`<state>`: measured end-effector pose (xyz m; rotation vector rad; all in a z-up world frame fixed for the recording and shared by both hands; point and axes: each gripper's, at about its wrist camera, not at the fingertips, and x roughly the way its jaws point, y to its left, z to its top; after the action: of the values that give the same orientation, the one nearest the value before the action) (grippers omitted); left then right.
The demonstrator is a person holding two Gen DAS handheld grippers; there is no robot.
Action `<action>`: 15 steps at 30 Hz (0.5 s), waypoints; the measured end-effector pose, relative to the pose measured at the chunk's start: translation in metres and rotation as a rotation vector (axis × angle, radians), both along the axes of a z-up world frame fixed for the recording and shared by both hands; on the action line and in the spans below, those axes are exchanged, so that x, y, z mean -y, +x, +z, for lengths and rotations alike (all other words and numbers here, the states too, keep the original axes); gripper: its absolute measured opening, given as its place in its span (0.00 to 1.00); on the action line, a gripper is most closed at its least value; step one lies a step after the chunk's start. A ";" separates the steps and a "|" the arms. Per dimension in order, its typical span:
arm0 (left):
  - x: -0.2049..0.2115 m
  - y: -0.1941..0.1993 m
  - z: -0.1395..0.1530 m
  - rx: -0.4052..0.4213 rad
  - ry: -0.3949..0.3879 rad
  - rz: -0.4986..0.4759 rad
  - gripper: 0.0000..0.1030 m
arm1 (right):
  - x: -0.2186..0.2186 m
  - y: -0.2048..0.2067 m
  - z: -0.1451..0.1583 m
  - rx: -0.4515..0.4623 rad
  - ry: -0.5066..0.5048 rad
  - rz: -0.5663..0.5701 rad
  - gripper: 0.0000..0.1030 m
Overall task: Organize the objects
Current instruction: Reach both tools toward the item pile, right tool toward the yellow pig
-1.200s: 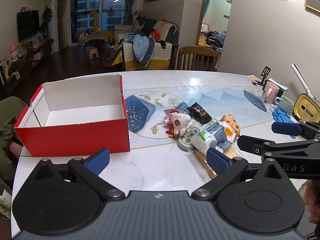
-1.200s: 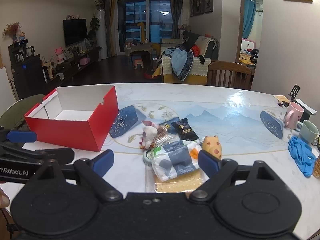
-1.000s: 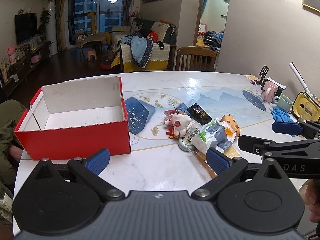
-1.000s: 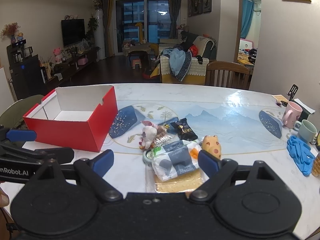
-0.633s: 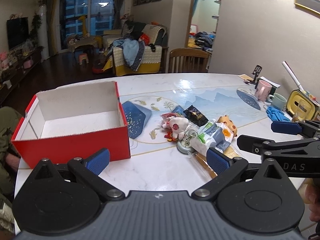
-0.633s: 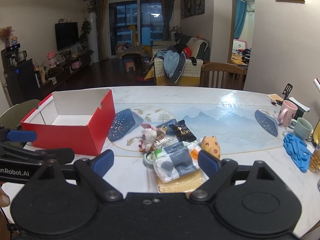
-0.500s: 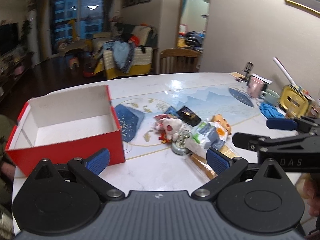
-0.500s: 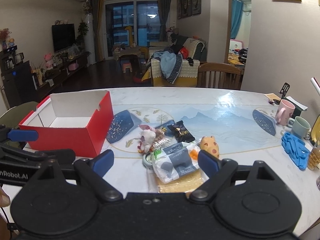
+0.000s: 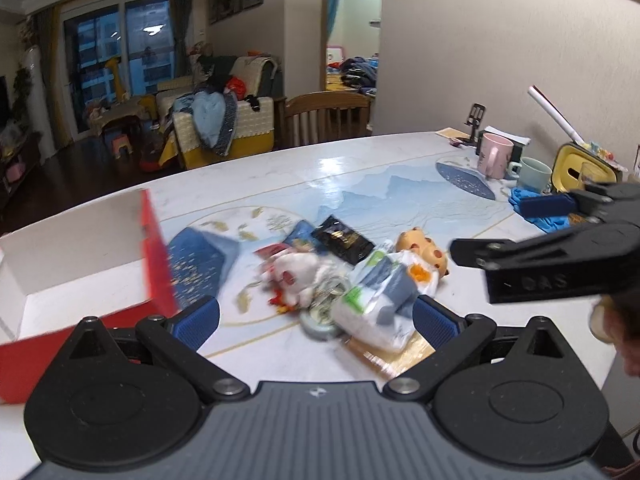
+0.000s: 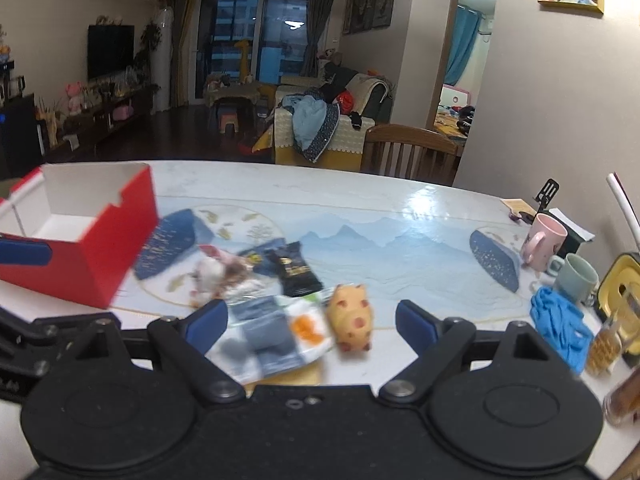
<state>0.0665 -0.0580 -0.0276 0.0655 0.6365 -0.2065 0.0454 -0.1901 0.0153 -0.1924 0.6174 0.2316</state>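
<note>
A small pile lies mid-table: a white plush toy (image 9: pixel 292 276), a black packet (image 9: pixel 342 240), a white-and-blue pouch (image 9: pixel 380 300), an orange pig figure (image 9: pixel 422 250) and a round tin (image 9: pixel 320 320). The open red box (image 9: pixel 156 248) with a white inside stands to their left. My left gripper (image 9: pixel 316 320) hangs open just in front of the pile, holding nothing. My right gripper (image 10: pixel 312 326) is also open, over the pouch (image 10: pixel 272 332) and beside the pig (image 10: pixel 352 316), with the box (image 10: pixel 92 240) to its left. The picture is blurred.
At the table's right end stand a pink mug (image 10: pixel 544 240), a green mug (image 10: pixel 576 276), blue gloves (image 10: pixel 560 320), a yellow case (image 10: pixel 624 292) and a glass jar (image 10: pixel 624 396). A wooden chair (image 10: pixel 408 152) stands at the far side.
Both grippers have moved forward and down toward the pile, which now looks larger. The red box has slid toward the left edge of both views. Both pairs of jaws stay as wide as before.
</note>
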 end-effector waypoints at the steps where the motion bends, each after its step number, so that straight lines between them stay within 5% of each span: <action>1: 0.007 0.005 -0.004 0.003 0.011 -0.009 1.00 | 0.005 0.010 -0.004 -0.007 -0.002 -0.001 0.88; 13: 0.071 0.070 -0.056 -0.079 0.114 -0.048 1.00 | 0.032 0.087 -0.055 -0.117 -0.023 0.066 0.82; 15: 0.075 0.080 -0.063 -0.109 0.119 -0.051 0.92 | 0.033 0.095 -0.061 -0.131 -0.019 0.067 0.82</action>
<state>0.1465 -0.1333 -0.0905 0.1868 0.7559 -0.2225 0.1408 -0.2233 -0.0454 -0.2181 0.7440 0.3050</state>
